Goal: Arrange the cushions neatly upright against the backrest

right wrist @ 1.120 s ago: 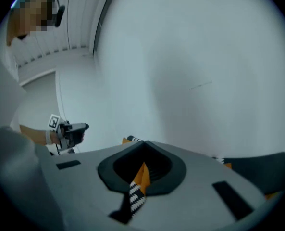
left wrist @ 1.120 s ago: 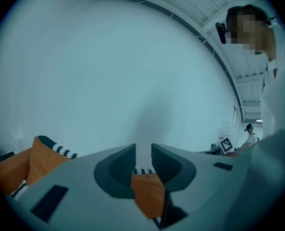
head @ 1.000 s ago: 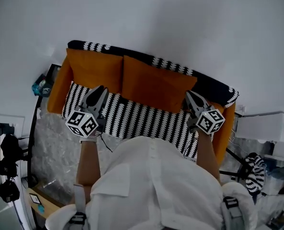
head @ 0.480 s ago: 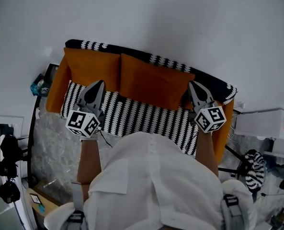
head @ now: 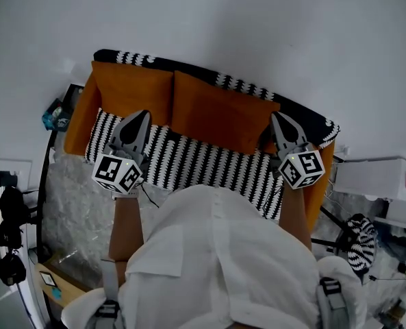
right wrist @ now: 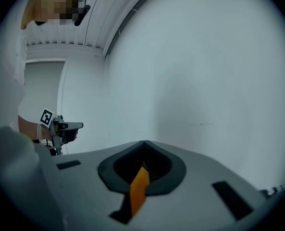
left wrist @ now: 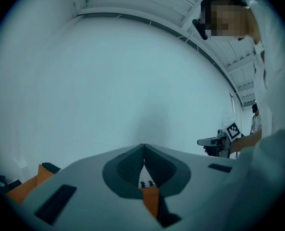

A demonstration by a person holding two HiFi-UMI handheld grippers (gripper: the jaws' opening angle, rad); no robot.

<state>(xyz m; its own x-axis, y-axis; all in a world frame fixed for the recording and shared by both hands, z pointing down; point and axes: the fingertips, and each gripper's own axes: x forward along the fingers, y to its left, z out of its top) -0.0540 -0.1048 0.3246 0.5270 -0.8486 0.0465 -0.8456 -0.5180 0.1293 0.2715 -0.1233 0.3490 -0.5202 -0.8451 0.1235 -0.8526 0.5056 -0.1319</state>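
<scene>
pointing level at the backrest (head: 305, 120), left gripper (head: 144, 114) and right gripper (head: 278, 116) shut, maybe nipping cushion (head: 220, 118) fabric

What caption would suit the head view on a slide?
A person's left claw and right claw, both shut, reach over a striped sofa seat; two orange cushions lean on the backrest.

Orange cushions (head: 223, 118); black-and-white zigzag seat cover (head: 203, 164).

2 orange cushions, plain, upright side by side against backrest (head: 240, 90), left cushion (head: 131, 91) just beyond left gripper (head: 143, 114), right cushion (head: 223, 115) between both grippers, corner beside right gripper (head: 276, 116)
</scene>
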